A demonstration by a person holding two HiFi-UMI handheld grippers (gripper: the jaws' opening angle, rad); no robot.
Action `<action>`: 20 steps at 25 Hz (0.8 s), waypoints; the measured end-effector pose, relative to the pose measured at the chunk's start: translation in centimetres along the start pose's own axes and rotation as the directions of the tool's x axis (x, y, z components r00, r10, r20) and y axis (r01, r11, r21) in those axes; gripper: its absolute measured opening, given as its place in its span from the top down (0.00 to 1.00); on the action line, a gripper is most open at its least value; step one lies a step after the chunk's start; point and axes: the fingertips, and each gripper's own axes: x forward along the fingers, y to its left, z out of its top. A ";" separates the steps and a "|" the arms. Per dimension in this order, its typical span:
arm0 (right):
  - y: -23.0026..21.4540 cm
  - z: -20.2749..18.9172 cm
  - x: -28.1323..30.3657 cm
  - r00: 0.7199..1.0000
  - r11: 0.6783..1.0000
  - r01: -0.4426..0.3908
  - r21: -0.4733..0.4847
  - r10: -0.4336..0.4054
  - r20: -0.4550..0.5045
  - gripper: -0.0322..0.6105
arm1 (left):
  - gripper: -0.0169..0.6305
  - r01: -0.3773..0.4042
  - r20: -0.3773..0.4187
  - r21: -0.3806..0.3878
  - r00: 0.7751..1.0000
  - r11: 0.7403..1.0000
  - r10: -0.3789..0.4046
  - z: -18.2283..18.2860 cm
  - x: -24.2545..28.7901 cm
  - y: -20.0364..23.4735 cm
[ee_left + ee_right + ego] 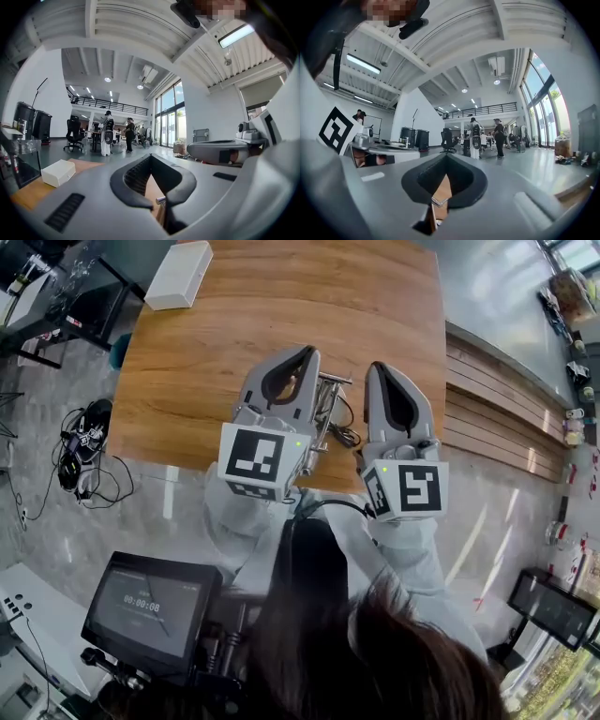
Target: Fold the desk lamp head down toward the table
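While left gripper point(306, 352) and right gripper point(377, 367) hover, fingers clenched empty, flanking the mid-frame lamp point(328, 418), we judge folding finished; next, withdraw.

- The bench point(281, 315) fills the upper middle of the head view, with floor to its left and on its near side.
- A box point(178, 275) lies on the bench's far left corner.
- The left claw point(302, 352) and right claw point(378, 367) are side by side above the bench's near edge, apart, both pointing away from the person.
- The lamp point(330, 413) lies low between them, at that near edge.
- A screen point(145, 610) stands to the near left, off the bench.
- Cables point(80, 451) lie on the floor left of the bench.
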 end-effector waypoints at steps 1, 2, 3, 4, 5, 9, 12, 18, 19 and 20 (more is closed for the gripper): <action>0.0 0.1 -0.1 1.000 1.000 0.007 -0.003 -0.007 0.004 0.95 | 0.97 -0.004 0.010 -0.006 1.000 1.000 0.004 0.1 -0.1 0.0; 0.1 0.2 -0.1 1.000 1.000 0.010 -0.010 -0.010 0.005 0.95 | 0.97 -0.009 0.021 -0.009 1.000 1.000 0.009 0.3 -0.2 0.0; 0.2 0.2 -0.1 1.000 1.000 0.009 -0.018 -0.009 0.004 0.95 | 0.97 -0.012 0.030 -0.010 0.999 1.000 0.012 0.5 -0.2 -0.1; 0.2 0.2 -0.1 1.000 1.000 0.006 -0.023 -0.006 0.003 0.95 | 0.97 -0.013 0.034 -0.010 0.999 1.000 0.013 0.6 -0.3 -0.1; 0.3 0.3 -0.1 1.000 1.000 0.000 -0.024 0.000 0.000 0.95 | 0.97 -0.013 0.035 -0.010 0.999 1.000 0.013 0.6 -0.2 -0.2; 0.4 0.1 0.0 1.000 1.000 -0.011 -0.019 0.011 -0.008 0.95 | 0.97 -0.018 0.025 -0.007 1.000 1.000 0.019 0.5 -0.1 0.0; 0.4 0.1 0.1 1.000 1.000 -0.010 -0.019 0.010 -0.008 0.95 | 0.97 -0.029 0.021 0.004 0.999 1.000 0.029 0.5 -0.1 0.2; 0.6 0.1 0.3 1.000 0.999 -0.022 -0.030 0.021 -0.009 0.95 | 0.97 -0.027 0.015 0.005 1.000 1.000 0.027 0.3 -0.1 0.3; 0.7 0.1 0.3 1.000 0.999 -0.024 -0.030 0.024 -0.009 0.95 | 0.97 -0.028 0.014 0.009 1.000 1.000 0.028 0.3 -0.1 0.3; 0.7 0.0 0.3 1.000 0.999 -0.026 -0.028 0.026 -0.009 0.95 | 0.97 -0.030 0.013 0.012 0.999 0.999 0.030 0.2 0.0 0.3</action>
